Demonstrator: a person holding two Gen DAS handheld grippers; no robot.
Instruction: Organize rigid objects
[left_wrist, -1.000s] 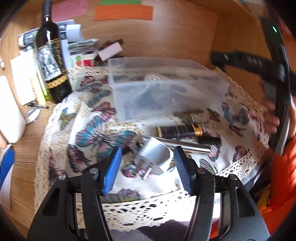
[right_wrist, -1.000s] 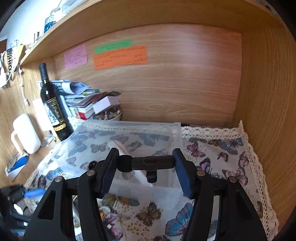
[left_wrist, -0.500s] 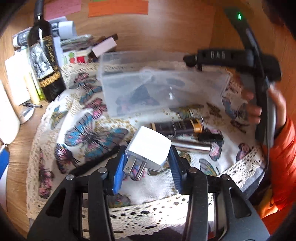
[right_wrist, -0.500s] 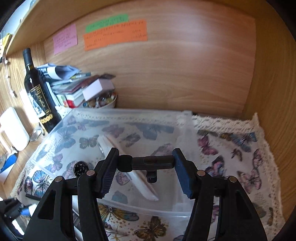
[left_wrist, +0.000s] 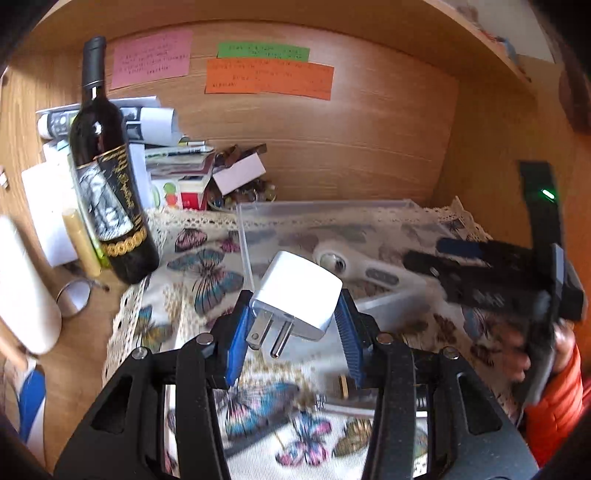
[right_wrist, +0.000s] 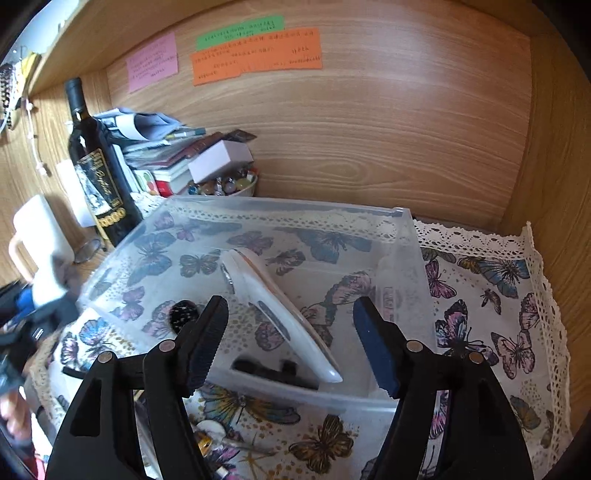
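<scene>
My left gripper (left_wrist: 293, 332) is shut on a white plug adapter (left_wrist: 301, 295), prongs pointing down, held above the butterfly cloth (left_wrist: 207, 273) just in front of the clear plastic bin (left_wrist: 321, 206). My right gripper (right_wrist: 291, 343) is open and empty above the bin's (right_wrist: 413, 258) near wall. Inside the bin lie a long white device (right_wrist: 280, 317), a small black bracket piece (right_wrist: 273, 369) and a round black object (right_wrist: 181, 314). The right gripper also shows in the left wrist view (left_wrist: 491, 273), over the bin's right side.
A wine bottle (left_wrist: 107, 177) stands left of the bin, with stacked books and papers (right_wrist: 166, 155) and a bowl of beads (right_wrist: 225, 184) behind. A white jug (right_wrist: 40, 243) stands at the left. Small cylinders (left_wrist: 341, 386) lie on the cloth. Wooden walls close the back and right.
My left gripper closed on the plug adapter, lifted it off the cloth and carried it toward the bin. My right gripper opened and dropped the black bracket piece into the bin.
</scene>
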